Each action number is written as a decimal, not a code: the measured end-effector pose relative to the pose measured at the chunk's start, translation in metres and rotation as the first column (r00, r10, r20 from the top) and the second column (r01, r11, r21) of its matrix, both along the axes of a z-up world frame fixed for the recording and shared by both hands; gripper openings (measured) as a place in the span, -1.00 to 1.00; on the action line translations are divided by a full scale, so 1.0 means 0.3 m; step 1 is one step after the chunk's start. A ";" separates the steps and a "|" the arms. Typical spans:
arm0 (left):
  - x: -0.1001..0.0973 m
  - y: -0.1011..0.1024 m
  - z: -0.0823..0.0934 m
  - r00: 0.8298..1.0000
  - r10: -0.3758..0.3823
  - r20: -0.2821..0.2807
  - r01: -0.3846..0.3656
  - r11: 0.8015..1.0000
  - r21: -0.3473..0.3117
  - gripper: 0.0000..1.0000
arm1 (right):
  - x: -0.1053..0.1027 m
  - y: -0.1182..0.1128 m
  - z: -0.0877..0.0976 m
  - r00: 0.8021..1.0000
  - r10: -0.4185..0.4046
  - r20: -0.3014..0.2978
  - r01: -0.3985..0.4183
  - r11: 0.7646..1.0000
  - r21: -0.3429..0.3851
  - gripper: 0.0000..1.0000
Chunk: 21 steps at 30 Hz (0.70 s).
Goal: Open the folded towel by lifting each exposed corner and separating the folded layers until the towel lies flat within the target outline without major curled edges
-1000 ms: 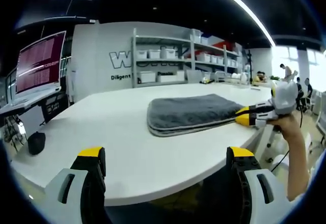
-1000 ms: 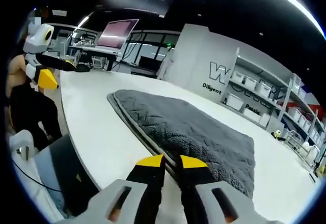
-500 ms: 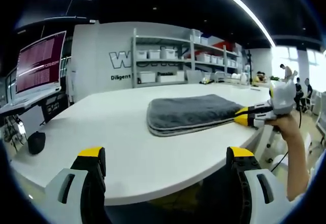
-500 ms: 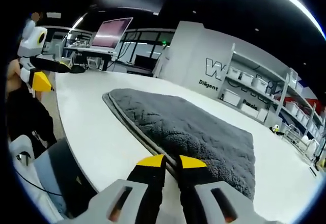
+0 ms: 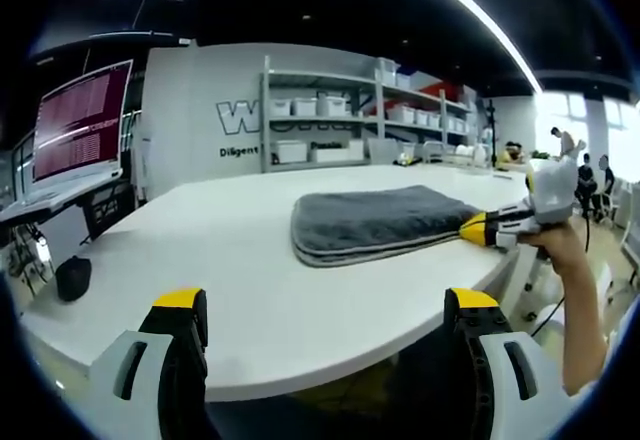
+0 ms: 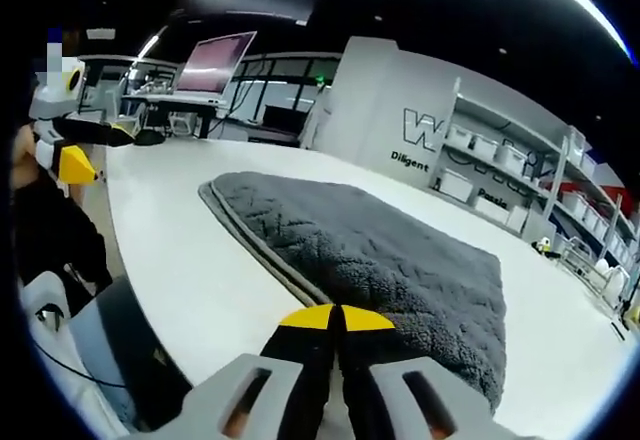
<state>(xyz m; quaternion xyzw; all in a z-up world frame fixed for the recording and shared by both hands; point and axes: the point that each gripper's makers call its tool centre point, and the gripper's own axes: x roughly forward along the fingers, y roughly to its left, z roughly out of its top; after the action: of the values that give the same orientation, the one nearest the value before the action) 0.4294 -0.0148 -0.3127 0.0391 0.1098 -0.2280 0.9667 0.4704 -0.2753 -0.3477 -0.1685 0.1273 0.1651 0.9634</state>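
Right hand-held gripper has just pinched shut on the near corner of the folded towel

A second ago its yellow-tipped jaws stood slightly apart astride the towel's edge; now they meet on it, so the first corner looks ready to lift, though every layer is still stacked; the grey towel lies folded on the white surface, near the right-hand edge; the left hand-held gripper hangs wide and empty off the surface's near rim, well apart from the towel; wall lettering reads "W" above "Diligent", the rest hidden by shelving; text on the red monitor is too small to read.
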 end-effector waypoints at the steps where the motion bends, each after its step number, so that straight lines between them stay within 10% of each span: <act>1: 0.001 0.002 0.000 1.000 0.004 -0.001 -0.004 1.000 0.002 0.92 | -0.001 0.000 0.001 1.000 0.008 -0.007 -0.008 1.000 0.017 -1.00; 12: 0.001 -0.002 -0.011 1.000 0.011 0.000 -0.011 1.000 0.004 0.92 | 0.002 -0.003 0.095 0.998 0.056 0.040 -0.057 0.998 0.016 -1.00; 21: 0.006 -0.002 -0.033 1.000 -0.005 -0.013 0.005 1.000 -0.014 0.91 | 0.088 -0.022 0.148 0.998 0.051 0.041 -0.046 0.992 -0.121 -1.00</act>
<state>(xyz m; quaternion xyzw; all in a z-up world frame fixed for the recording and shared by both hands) 0.4311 -0.0153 -0.3228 0.0312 0.1144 -0.2315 0.9656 0.4969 -0.2818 -0.3033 -0.2329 0.1117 0.1769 0.9497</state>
